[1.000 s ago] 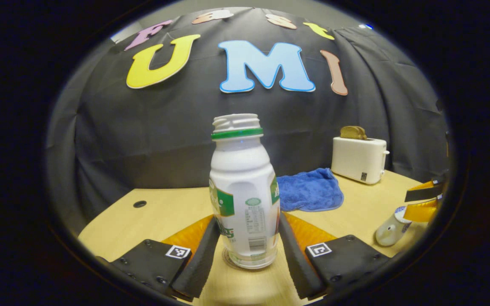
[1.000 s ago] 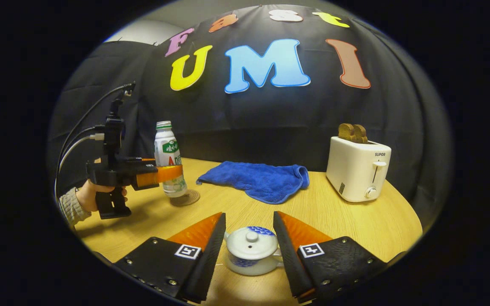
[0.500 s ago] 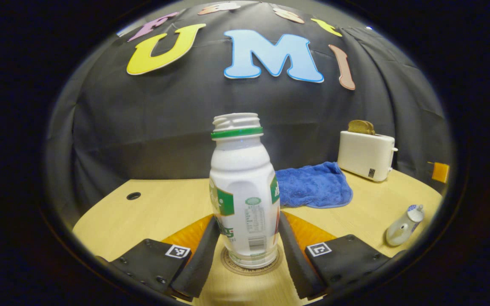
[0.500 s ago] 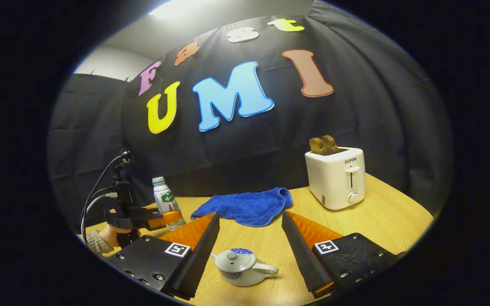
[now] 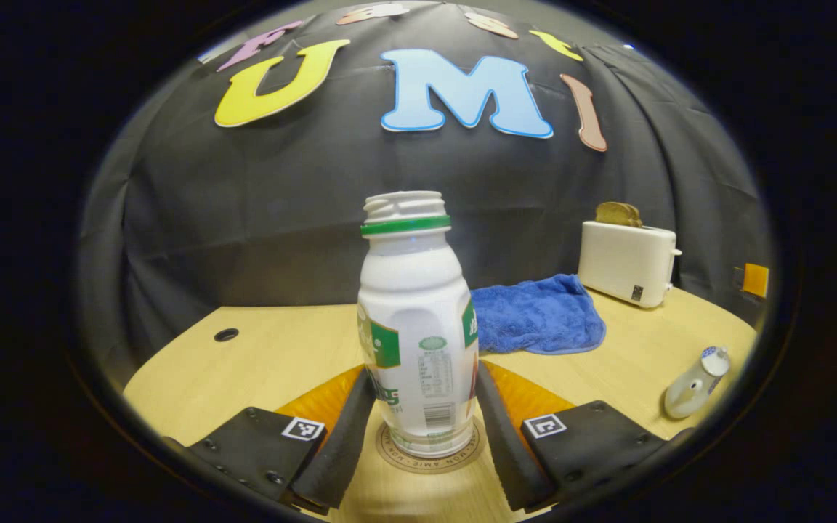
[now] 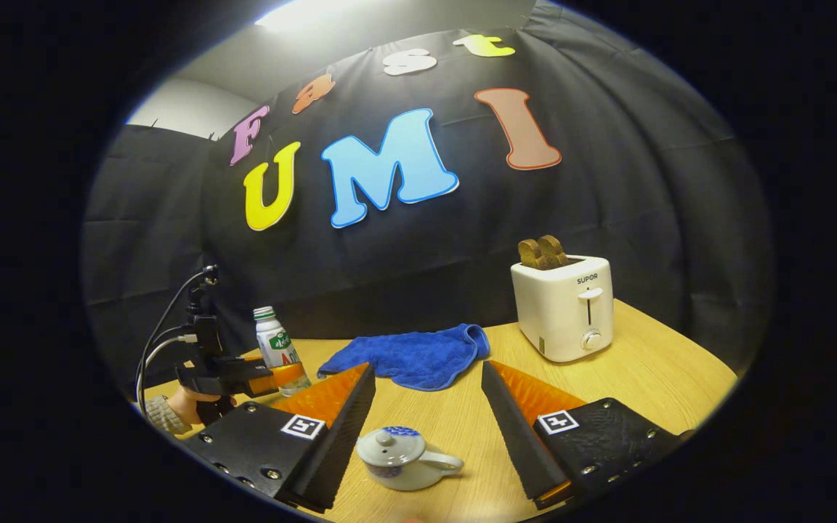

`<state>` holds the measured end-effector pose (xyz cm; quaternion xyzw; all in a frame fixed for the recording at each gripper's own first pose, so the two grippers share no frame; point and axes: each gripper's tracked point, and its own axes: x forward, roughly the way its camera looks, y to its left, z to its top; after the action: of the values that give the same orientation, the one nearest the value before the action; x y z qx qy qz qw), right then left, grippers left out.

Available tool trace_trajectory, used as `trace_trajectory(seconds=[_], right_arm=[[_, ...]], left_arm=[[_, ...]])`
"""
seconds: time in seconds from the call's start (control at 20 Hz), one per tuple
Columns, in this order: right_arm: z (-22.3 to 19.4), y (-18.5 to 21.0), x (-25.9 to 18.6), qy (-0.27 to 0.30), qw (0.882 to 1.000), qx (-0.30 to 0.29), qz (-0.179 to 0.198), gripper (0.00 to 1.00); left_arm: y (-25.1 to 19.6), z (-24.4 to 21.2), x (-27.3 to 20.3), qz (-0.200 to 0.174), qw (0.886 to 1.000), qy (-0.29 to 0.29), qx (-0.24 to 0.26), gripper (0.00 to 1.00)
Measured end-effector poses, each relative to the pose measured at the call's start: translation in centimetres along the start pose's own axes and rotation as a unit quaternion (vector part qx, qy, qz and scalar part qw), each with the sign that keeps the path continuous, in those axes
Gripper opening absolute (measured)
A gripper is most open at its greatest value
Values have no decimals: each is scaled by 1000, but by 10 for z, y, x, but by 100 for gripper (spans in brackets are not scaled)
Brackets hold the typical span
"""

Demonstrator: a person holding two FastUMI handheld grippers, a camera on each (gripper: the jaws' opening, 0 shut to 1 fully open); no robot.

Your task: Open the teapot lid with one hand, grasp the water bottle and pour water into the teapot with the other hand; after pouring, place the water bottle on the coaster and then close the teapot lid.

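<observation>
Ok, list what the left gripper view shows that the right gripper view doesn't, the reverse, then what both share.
Left gripper view adds: the coaster under the uncapped water bottle, and a cable hole in the table. Right gripper view adds: the hand holding the left gripper, its cables, and the open right gripper with the lidded teapot between its fingers. Both share: bottle, left gripper closed on it, blue towel, toaster with toast, teapot.
</observation>
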<state>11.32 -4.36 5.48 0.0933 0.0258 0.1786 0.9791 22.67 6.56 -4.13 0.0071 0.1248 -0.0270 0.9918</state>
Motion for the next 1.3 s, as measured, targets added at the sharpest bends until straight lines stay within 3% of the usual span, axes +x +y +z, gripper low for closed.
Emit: trace_trajectory(seconds=[0.2,0.25,0.4,0.5,0.7,0.75,1.3], right_arm=[[0,0,1,1,1000,-2,0,91],[0,0,0,0,1000,0,0,91],[1,-1,1,-2,1000,3,0,91],[1,-1,0,-1,1000,3,-1,91],[0,2,0,0,1000,1,3,91],[-1,2,0,1,1000,0,3,91],[2,5,-1,-8,1000,1,1,91]], left_arm=[[-1,-6,0,-9,1000,8,2,94],[-2,-7,1,-9,1000,9,2,89],[-3,-5,-1,-11,1000,7,-1,89],[-3,-7,-1,-12,1000,8,3,96],[-1,-4,0,-15,1000,3,21,91],[1,-2,1,-17,1000,2,22,96],[-5,9,1,-29,999,-28,4,97]])
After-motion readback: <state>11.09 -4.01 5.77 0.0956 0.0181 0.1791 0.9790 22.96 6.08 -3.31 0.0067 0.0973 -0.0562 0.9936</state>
